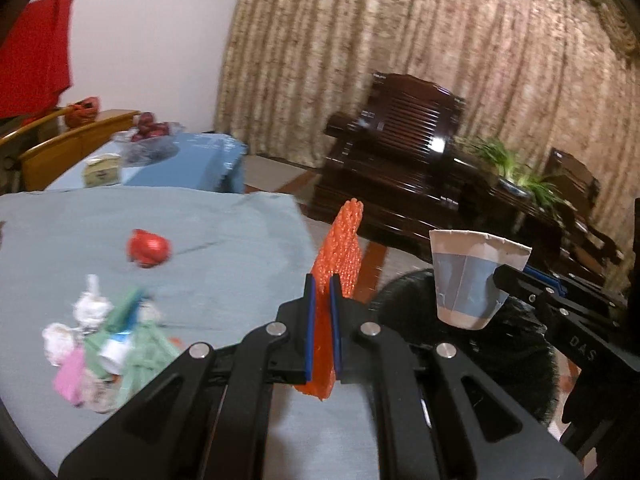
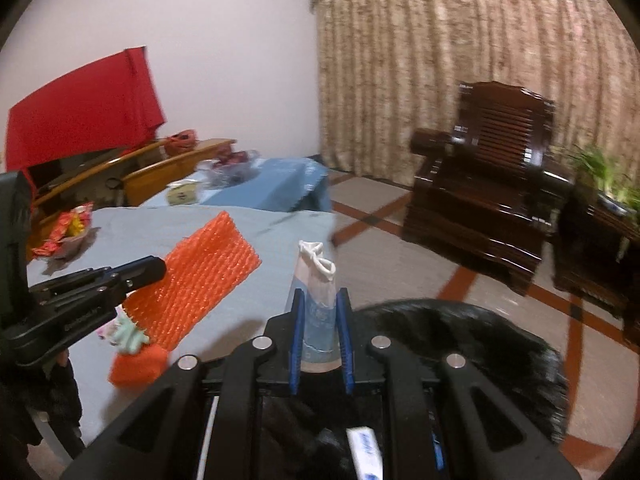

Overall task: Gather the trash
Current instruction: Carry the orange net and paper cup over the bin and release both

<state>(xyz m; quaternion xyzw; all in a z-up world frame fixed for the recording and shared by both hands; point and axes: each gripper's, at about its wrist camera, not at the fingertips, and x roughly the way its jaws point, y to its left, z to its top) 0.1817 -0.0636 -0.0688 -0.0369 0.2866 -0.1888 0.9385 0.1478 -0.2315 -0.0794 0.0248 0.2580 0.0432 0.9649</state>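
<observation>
The orange foam net (image 1: 340,256) stands edge-up between the left gripper (image 1: 323,320), jaws clamped flat on it so the floppy sheet cannot sag; the paper cup (image 1: 472,276) is pinched by its side in the right gripper (image 2: 320,340), jaws squeezed on the crushed wall; both pieces hang past the desk (image 1: 224,232) edge, over a black furry thing (image 2: 460,332) whose nature I cannot tell, likely on their way to disposal; a red wrapper (image 1: 148,248) and a heap of scraps (image 1: 100,340) lie on the desk, uncollected
</observation>
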